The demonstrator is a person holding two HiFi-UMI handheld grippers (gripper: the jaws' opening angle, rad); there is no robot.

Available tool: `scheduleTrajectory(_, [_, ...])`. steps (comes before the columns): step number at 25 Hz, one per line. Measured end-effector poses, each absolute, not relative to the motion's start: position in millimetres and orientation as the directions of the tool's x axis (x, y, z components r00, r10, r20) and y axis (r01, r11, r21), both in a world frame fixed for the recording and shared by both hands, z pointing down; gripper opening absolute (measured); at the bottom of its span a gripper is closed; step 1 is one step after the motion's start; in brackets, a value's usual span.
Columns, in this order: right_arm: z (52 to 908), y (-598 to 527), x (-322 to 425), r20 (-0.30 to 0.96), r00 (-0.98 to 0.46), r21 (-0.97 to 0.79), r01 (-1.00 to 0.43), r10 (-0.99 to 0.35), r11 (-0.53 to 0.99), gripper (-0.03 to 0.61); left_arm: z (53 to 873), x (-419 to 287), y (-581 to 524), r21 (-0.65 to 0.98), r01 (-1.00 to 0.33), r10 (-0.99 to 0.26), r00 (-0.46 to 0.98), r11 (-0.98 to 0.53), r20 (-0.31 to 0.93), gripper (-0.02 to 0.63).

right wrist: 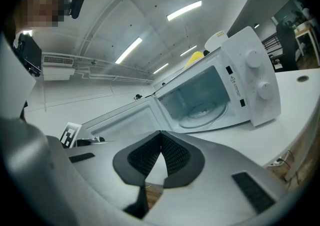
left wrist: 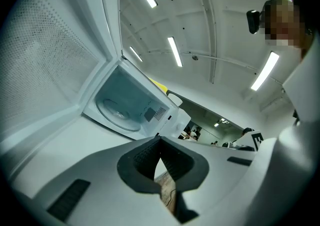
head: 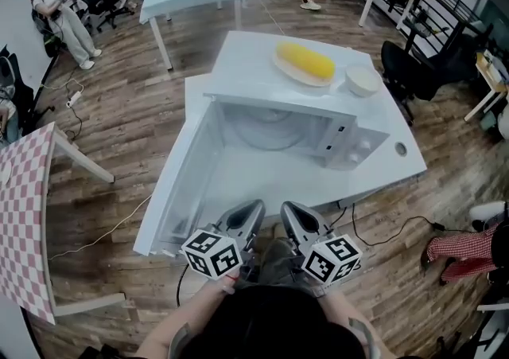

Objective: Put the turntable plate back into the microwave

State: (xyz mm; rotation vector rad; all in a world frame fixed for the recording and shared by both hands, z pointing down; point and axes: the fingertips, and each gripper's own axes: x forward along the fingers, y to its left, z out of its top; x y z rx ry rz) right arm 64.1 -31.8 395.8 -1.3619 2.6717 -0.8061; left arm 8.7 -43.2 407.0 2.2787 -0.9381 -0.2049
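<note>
Right gripper [right wrist: 160,134], grey with black ribbed pads, points its jaws toward a white box-shaped microwave oven [right wrist: 250,84] at two o'clock. The jaws are pressed together at the tips with nothing between them. The oven's door [right wrist: 125,120] hangs open toward nine o'clock, and a round clear glass turntable plate [right wrist: 202,115] lies inside the cavity. A yellow object [right wrist: 195,57] sits on the oven's roof.

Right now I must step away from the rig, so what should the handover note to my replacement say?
Left gripper: jaws shut, empty.
Right gripper: jaws shut, empty.
Both are held in front of the microwave, touching nothing.
The turntable plate lies inside the cavity, so the placing looks done.
Left: the door stands wide open; close it if wanted.
</note>
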Motion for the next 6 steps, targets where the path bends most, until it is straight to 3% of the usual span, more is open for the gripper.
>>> scheduleTrajectory(6, [399.3,-29.7,60.2,0.218,-0.609,-0.432,-0.761,-0.762,0.484,0.021,408.6,8.7,-42.3,0.632,-0.567,-0.671,0.735,-0.529,0.097,0.012])
